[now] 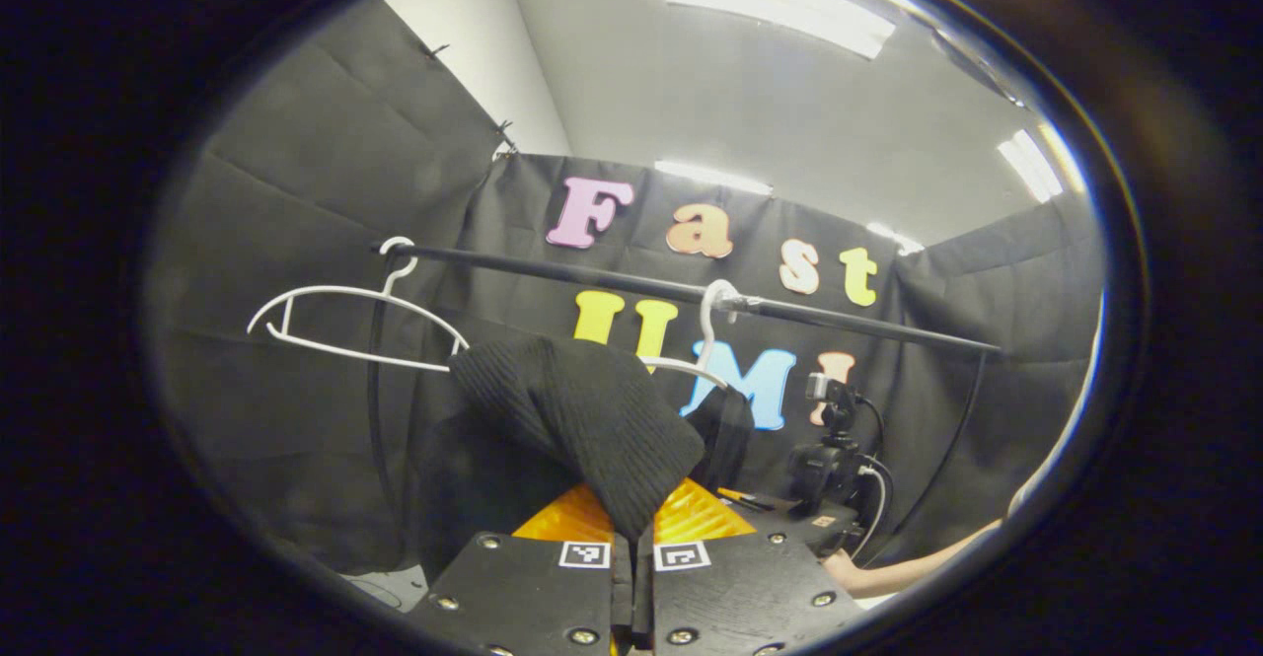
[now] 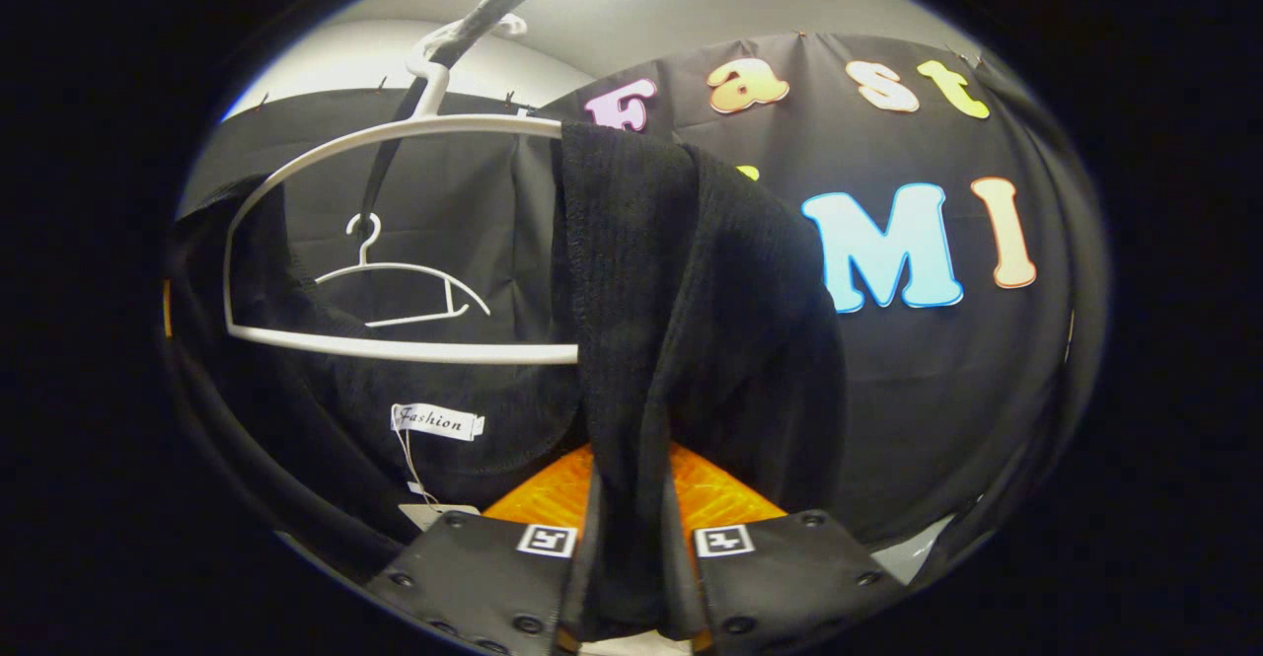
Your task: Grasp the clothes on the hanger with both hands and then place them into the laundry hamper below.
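Observation:
A black knit garment [image 1: 582,419] hangs from a white hanger [image 1: 703,360] on the black rail [image 1: 849,321]. In the left gripper view, my left gripper [image 1: 633,546] is shut on a fold of this garment just below the hanger's shoulder. Farther right, my right gripper [image 1: 824,469] holds the garment's other side. In the right gripper view, the garment [image 2: 691,301] drapes over the hanger [image 2: 395,350]. My right gripper [image 2: 631,543] is shut on a thick fold of it. A white neck label [image 2: 439,422] shows inside the collar.
An empty second white hanger [image 1: 345,326] hangs at the rail's left end, also seen beyond the near hanger [image 2: 405,291]. The rail's upright post [image 1: 375,409] stands behind it. A person's forearm [image 1: 908,562] reaches in low on the right. Black cloth walls enclose the booth.

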Demonstrator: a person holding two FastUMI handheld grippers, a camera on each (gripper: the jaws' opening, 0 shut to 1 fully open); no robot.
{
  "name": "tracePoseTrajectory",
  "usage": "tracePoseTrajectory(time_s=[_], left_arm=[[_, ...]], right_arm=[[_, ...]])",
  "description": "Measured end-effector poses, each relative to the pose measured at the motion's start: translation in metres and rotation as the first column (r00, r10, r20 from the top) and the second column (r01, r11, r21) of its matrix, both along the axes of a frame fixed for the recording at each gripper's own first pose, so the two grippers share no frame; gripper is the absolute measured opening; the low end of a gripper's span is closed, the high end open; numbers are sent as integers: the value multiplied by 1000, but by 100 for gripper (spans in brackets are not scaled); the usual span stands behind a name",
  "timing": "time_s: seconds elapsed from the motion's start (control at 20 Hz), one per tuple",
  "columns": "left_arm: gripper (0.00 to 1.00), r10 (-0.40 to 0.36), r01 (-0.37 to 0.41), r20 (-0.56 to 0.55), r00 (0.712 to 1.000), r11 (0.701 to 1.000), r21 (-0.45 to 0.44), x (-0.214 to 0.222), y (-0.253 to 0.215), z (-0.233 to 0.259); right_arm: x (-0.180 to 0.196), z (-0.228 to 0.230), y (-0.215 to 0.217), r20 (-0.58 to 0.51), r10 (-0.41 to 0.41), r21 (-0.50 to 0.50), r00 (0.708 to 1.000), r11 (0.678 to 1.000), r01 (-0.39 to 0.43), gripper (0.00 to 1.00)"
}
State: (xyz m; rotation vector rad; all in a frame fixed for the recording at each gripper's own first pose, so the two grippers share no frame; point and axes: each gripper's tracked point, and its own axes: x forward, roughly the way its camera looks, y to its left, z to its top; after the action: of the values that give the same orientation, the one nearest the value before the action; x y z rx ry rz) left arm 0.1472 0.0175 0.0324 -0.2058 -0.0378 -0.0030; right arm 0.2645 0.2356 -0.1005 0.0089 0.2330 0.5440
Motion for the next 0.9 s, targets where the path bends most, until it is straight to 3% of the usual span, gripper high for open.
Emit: tracePoseTrajectory(time_s=[0.05, 0.2, 0.25, 0.35, 0.7, 0.8, 0.85, 0.9], left_arm=[[1, 9, -9, 0, 1000, 1000, 13, 0, 3, -3], [1, 23, -23, 18, 1000, 1000, 11, 2, 8, -1], [1, 19, -19, 35, 999, 1000, -7, 2, 8, 1], [1, 14, -12, 68, 998, 999, -32, -2, 11, 12], [2, 6, 10, 209, 978, 997, -73, -23, 28, 52], [2, 27, -6, 232, 972, 996, -90, -28, 44, 60], [1, 44, -23, 236, 971, 995, -93, -26, 54, 60], [1, 59, -37, 239, 969, 995, -97, -27, 63, 61]], right_arm=[[-3, 0, 5, -9, 26, 26, 1000, 999, -25, 14], [-3, 5, 1, -4, 45, 62, 999, 997, -45, 0], [-2, 8, -6, 13, 30, 71, 999, 997, -30, 7], [-5, 10, -16, 11, 0, 90, 1000, 996, -1, 0], [11, 56, -61, 125, -131, 141, 984, 984, 113, 3], [21, 70, -76, 163, -176, 153, 971, 977, 152, 7], [24, 76, -81, 182, -194, 152, 964, 974, 167, 0], [29, 81, -87, 204, -211, 147, 956, 972, 183, 3]])
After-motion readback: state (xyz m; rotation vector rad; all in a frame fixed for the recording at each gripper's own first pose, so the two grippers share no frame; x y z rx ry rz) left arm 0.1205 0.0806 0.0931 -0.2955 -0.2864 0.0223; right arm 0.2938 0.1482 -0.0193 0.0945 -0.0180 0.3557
